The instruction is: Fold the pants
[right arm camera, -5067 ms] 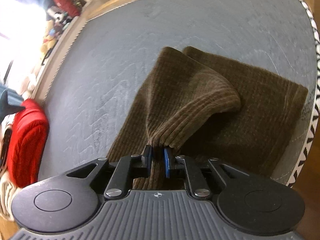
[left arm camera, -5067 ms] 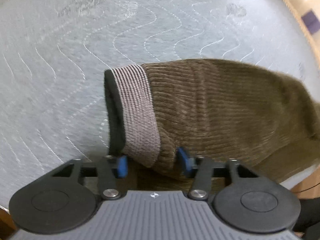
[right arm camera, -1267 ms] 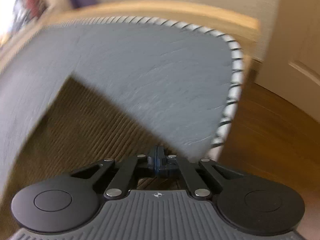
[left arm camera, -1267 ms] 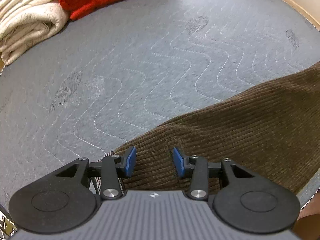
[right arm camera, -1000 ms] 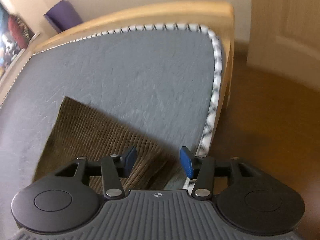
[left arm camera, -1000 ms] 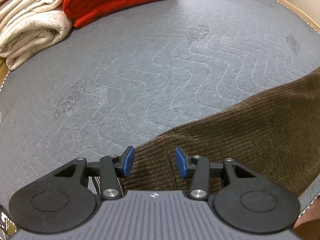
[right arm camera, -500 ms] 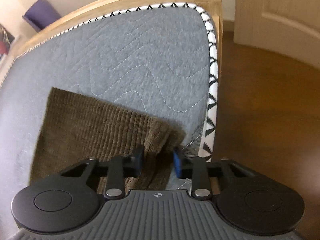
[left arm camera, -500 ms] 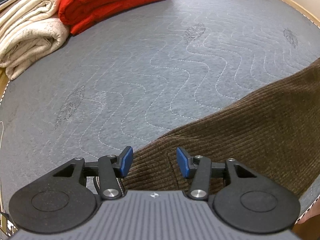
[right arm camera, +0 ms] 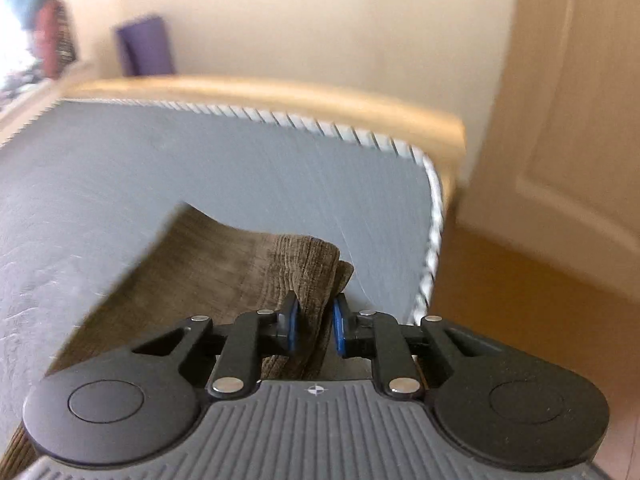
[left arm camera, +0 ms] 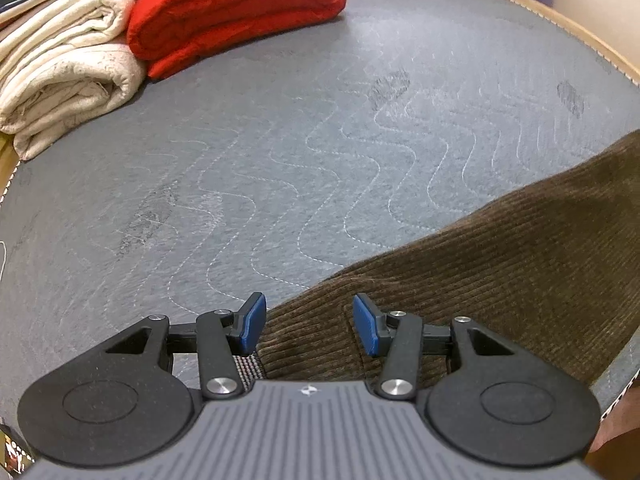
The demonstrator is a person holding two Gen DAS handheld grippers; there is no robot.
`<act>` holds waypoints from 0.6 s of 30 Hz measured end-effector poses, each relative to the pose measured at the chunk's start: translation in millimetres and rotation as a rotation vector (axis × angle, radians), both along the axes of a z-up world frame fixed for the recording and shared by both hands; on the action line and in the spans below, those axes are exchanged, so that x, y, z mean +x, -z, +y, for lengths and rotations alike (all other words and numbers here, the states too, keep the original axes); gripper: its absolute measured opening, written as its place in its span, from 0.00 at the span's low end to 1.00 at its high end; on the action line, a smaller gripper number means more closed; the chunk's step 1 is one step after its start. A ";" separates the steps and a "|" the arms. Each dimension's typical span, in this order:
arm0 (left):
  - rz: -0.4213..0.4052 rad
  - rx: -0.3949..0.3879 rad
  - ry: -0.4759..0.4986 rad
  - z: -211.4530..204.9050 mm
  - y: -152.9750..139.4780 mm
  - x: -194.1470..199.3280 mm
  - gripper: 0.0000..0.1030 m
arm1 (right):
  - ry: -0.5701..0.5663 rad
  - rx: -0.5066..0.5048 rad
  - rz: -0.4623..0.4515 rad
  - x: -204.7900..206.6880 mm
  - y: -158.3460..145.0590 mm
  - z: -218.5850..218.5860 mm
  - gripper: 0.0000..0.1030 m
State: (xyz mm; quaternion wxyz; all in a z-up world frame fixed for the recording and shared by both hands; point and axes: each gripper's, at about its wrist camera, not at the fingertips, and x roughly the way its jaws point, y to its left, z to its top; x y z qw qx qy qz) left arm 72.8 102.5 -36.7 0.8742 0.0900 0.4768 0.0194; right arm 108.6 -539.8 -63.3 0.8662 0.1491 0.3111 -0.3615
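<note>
My grey quilted mattress (left arm camera: 280,152) carries the brown corduroy pants (left arm camera: 500,264), lying flat at its near right edge. At the far left sit a folded red blanket (left arm camera: 236,8) and a rolled cream blanket (left arm camera: 64,80). My right tool (right arm camera: 314,326) has just been closing, and its blue pads now pinch a bunched corner of the cloth that lay loose between them half a second ago, so I judge the next fold can begin. My left tool (left arm camera: 308,322) gapes over the cloth, gripping nothing

Home bedroom: quilted mattress (left arm camera: 280,140), folded blankets (left arm camera: 224,8).
</note>
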 end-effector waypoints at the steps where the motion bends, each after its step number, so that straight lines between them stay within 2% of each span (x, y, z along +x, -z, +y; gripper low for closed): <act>1: -0.007 -0.007 -0.002 1.6 -2.3 -1.3 0.52 | -0.066 -0.077 -0.036 -0.2 -13.8 23.9 0.16; 4: -0.021 -0.017 -0.009 6.1 -7.3 -4.3 0.52 | -0.288 -0.273 -0.151 -9.2 -46.7 103.6 0.16; 6: -0.028 -0.020 -0.012 8.9 -9.3 -6.4 0.52 | -0.452 -0.385 -0.215 -23.7 -57.3 163.2 0.16; 8: -0.029 -0.021 -0.021 13.0 -10.6 -8.0 0.52 | -0.643 -0.473 -0.273 -47.4 -58.4 230.3 0.16; 11: -0.030 -0.026 -0.033 18.3 -11.2 -10.7 0.52 | -0.938 -0.529 -0.318 -93.4 -38.2 324.9 0.16; 14: -0.028 -0.025 -0.042 22.8 -11.6 -14.3 0.52 | -1.229 -0.546 -0.264 -136.3 3.3 399.0 0.16; 16: -0.026 -0.025 -0.045 26.1 -11.0 -16.0 0.52 | -1.442 -0.528 -0.141 -161.1 44.7 439.7 0.16; 18: -0.018 -0.022 -0.054 29.5 -9.6 -18.2 0.52 | -1.606 -0.541 0.002 -179.9 79.9 466.2 0.17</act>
